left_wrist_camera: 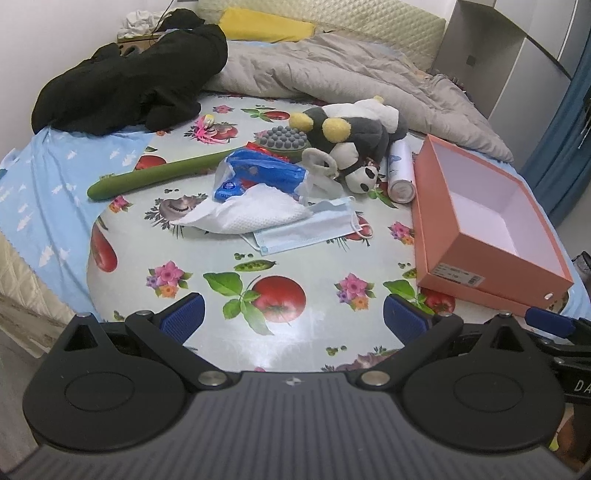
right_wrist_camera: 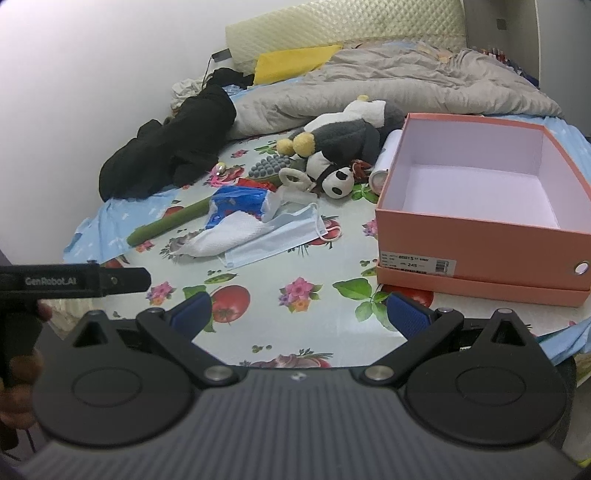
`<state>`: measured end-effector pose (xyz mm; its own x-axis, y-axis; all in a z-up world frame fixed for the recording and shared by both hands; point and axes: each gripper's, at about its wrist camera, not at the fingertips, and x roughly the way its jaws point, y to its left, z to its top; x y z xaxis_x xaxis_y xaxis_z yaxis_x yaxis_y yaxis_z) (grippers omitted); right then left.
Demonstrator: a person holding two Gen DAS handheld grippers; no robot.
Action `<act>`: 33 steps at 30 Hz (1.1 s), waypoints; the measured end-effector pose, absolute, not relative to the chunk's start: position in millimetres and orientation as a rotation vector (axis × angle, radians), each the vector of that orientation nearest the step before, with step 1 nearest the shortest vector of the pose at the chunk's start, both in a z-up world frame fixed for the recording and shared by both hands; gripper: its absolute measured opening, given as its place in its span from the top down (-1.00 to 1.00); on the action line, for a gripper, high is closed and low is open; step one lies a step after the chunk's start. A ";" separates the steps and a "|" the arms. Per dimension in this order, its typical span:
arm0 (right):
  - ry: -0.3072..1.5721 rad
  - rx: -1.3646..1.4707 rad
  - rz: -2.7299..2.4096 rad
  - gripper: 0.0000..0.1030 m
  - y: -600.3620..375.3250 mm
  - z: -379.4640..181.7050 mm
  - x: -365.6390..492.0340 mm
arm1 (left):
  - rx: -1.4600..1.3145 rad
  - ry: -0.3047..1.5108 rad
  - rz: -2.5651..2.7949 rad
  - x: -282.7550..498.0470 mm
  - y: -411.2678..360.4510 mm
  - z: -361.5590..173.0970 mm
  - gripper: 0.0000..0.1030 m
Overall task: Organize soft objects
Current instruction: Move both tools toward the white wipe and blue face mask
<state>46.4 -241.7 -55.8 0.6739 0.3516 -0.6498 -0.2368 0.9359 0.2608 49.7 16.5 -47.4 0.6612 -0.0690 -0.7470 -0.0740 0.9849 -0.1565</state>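
A plush penguin toy [left_wrist_camera: 351,136] [right_wrist_camera: 343,144] lies at the far side of the flowered round mat [left_wrist_camera: 221,266] [right_wrist_camera: 295,258]. A white cloth [left_wrist_camera: 251,214] [right_wrist_camera: 225,236] lies over a blue face mask [left_wrist_camera: 310,229] [right_wrist_camera: 273,240], with a blue plastic packet [left_wrist_camera: 258,173] [right_wrist_camera: 236,203] behind. An empty orange box [left_wrist_camera: 484,225] [right_wrist_camera: 480,206] stands at the right. My left gripper [left_wrist_camera: 293,317] and right gripper [right_wrist_camera: 299,314] are both open and empty, over the mat's near edge.
A green massage stick [left_wrist_camera: 155,177] [right_wrist_camera: 166,221] with a grey knobbed head, a white can [left_wrist_camera: 400,170] [right_wrist_camera: 382,166], a hair claw [left_wrist_camera: 321,158] and a pink ornament [left_wrist_camera: 208,129] lie on the mat. Black clothing [left_wrist_camera: 136,81] [right_wrist_camera: 173,155], a grey quilt [left_wrist_camera: 351,74] and a yellow pillow [left_wrist_camera: 266,26] lie behind.
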 end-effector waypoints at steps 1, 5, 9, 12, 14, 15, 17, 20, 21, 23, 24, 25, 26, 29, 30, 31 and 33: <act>0.764 0.163 0.331 -1.00 -242.3 -58.2 49.0 | -0.179 0.850 0.002 53.3 17.4 -48.8 -1.00; 0.781 0.167 0.311 -1.00 -243.8 -69.1 59.8 | -0.175 0.856 0.003 67.8 20.7 -55.7 -1.00; 0.796 0.175 0.306 -1.00 -242.1 -80.5 73.7 | -0.174 0.868 0.007 84.2 27.3 -64.9 -1.00; 0.797 0.168 0.320 -1.00 -236.8 -86.3 83.6 | -0.176 0.885 0.023 96.8 35.0 -72.4 -1.00; 0.798 0.162 0.330 -1.00 -232.7 -89.8 90.2 | -0.178 0.899 0.038 106.4 41.4 -78.2 -1.00; 0.802 0.160 0.339 -1.00 -229.7 -92.9 95.6 | -0.176 0.907 0.047 111.5 44.2 -81.4 -1.00; 0.814 0.160 0.355 -1.00 -224.4 -98.0 105.3 | -0.174 0.919 0.061 121.3 49.1 -86.9 -1.00; 0.828 0.156 0.381 -1.00 -216.7 -103.1 118.4 | -0.183 0.918 0.073 134.6 56.7 -93.9 -1.00; 0.830 0.151 0.389 -1.00 -213.4 -103.9 121.6 | -0.187 0.918 0.077 140.3 58.8 -96.5 -1.00; 0.831 0.137 0.409 -1.00 -206.2 -106.1 128.8 | -0.191 0.918 0.084 149.1 61.6 -100.8 -1.00; 0.831 0.127 0.418 -1.00 -202.2 -107.4 132.8 | -0.194 0.917 0.085 153.3 62.9 -102.7 -1.00; 0.832 0.116 0.426 -1.00 -198.2 -109.0 136.9 | -0.195 0.916 0.085 158.1 64.2 -104.8 -1.00; 0.834 0.108 0.432 -1.00 -194.4 -111.1 140.8 | -0.195 0.915 0.086 163.1 65.3 -107.3 -1.00; 0.847 0.103 0.447 -1.00 -187.3 -116.8 153.6 | -0.184 0.913 0.095 175.5 69.4 -114.6 -1.00; 0.849 0.101 0.453 -1.00 -185.7 -118.3 157.0 | -0.183 0.914 0.099 179.6 71.1 -117.0 -1.00; 0.850 0.095 0.456 -1.00 -183.8 -119.7 160.3 | -0.185 0.915 0.102 183.8 73.5 -119.8 -1.00; 0.854 0.078 0.455 -1.00 -178.9 -122.9 169.0 | -0.192 0.919 0.107 191.5 78.2 -124.6 -1.00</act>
<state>169.0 -178.9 -122.9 0.5676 0.4177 -0.7095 -0.3564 0.9015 0.2456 191.5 78.2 -124.6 0.6027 0.0100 -0.7979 -0.1735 0.9776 -0.1189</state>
